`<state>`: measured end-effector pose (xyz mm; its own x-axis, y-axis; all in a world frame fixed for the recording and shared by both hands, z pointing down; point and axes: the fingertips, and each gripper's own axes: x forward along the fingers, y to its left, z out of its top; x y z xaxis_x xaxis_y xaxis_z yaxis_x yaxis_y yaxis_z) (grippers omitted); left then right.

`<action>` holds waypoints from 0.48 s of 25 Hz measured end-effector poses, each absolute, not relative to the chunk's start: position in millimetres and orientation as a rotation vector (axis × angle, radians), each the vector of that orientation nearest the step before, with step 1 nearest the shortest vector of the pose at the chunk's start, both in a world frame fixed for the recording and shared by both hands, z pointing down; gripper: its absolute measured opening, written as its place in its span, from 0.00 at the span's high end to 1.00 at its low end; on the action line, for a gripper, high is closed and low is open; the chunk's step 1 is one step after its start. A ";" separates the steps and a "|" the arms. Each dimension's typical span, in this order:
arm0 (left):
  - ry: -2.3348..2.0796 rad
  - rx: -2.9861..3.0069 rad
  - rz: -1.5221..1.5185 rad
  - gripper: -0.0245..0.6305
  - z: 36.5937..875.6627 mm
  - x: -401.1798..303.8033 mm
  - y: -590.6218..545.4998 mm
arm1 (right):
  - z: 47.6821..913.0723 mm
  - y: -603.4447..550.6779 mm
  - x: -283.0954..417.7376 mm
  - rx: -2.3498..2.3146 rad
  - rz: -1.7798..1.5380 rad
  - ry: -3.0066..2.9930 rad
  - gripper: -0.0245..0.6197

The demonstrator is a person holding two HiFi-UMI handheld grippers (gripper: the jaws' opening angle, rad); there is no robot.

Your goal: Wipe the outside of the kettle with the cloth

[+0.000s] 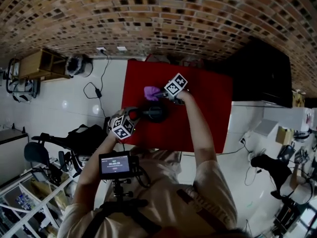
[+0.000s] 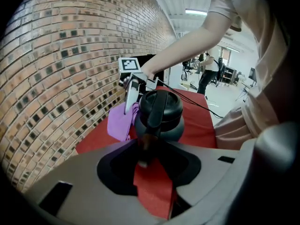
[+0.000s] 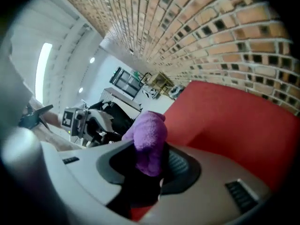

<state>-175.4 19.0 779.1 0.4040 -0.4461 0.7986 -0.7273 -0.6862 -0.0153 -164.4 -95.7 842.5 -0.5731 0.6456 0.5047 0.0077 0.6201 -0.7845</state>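
One kettle (image 1: 154, 114), one cloth (image 1: 150, 92), two grippers, one table.

The black kettle (image 2: 159, 118) stands upright right in front of the left gripper (image 2: 147, 150). Its arched handle runs down into the gap between the two fingers, which are clamped on its lower end. From the head view, the left gripper (image 1: 137, 116) comes at the kettle from the near left side.

The purple cloth (image 3: 150, 137) is bunched between the fingers of the right gripper (image 3: 151, 161), which are clenched on it. A soft wad bulges out past the fingertips. From the left gripper view, the cloth (image 2: 119, 123) hangs below the right gripper (image 2: 127, 104) against the kettle's far flank, the side towards the wall. Whether it presses on the kettle or lies just beside it cannot be told. The right gripper (image 1: 161, 94) reaches over the kettle from the person's side.

Both stand over a red table (image 1: 208, 113), bare around the kettle. A brick wall (image 1: 148, 14) runs behind the table's far edge. A pale glossy floor (image 1: 59, 103) lies to either side, with a wooden shelf (image 1: 42, 63) at the left and a dark cabinet (image 1: 262, 73) at the right.
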 end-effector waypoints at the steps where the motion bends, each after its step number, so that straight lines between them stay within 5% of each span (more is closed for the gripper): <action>1: -1.020 2.322 1.176 0.76 780.2 -174.8 19.2 | 856.1 -92.8 -167.8 -0.528 0.966 -1.950 0.72; 7: -1.025 2.330 1.161 0.76 779.6 -173.9 20.1 | 955.8 -85.7 -158.5 -0.448 0.780 -1.692 0.72; 12: -1.027 2.334 1.137 0.76 781.0 -175.1 21.3 | 952.0 -96.9 -152.0 -0.474 0.545 -1.684 0.72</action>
<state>-175.1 21.3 781.0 0.4162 -0.4570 0.7861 -0.7359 -0.6771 -0.0040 -152.0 -96.9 952.0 -0.1743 0.5867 0.7909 0.0121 0.8044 -0.5940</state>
